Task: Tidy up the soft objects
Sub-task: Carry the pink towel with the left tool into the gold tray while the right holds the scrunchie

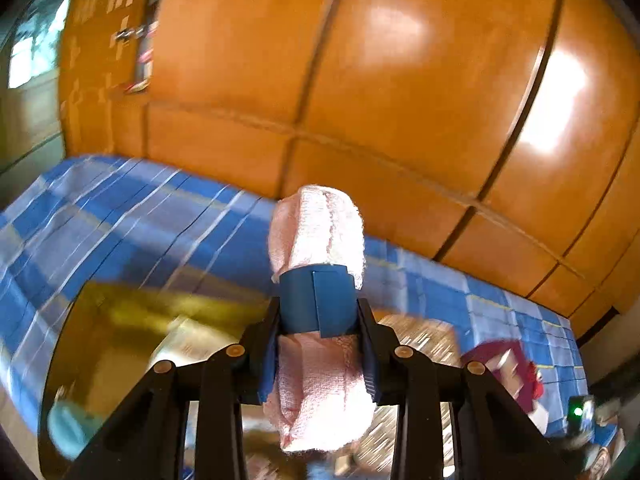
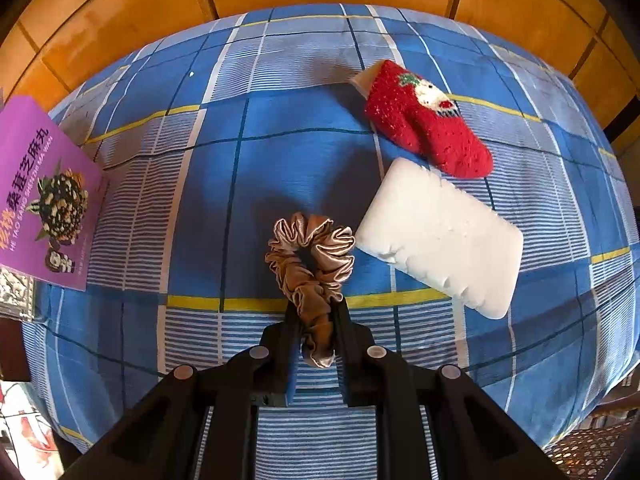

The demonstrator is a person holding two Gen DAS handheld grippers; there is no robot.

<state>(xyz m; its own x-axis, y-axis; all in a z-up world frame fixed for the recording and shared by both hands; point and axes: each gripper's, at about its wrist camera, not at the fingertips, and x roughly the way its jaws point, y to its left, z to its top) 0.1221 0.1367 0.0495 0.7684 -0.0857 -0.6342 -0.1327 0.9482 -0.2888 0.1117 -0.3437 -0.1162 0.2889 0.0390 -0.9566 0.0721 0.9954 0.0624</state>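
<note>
Behind the left claw [image 1: 318,308], blurred clutter hides under its pink towel [image 1: 318,236].

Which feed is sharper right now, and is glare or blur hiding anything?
Right wrist view is sharp: scrunchie in the right claw, red sock and white pad read clearly on the plaid cloth. Left wrist view is motion-blurred; the pink towel in the left claw is clear, glare patches sit on the wood panels, and the lower clutter is unreadable.
</note>
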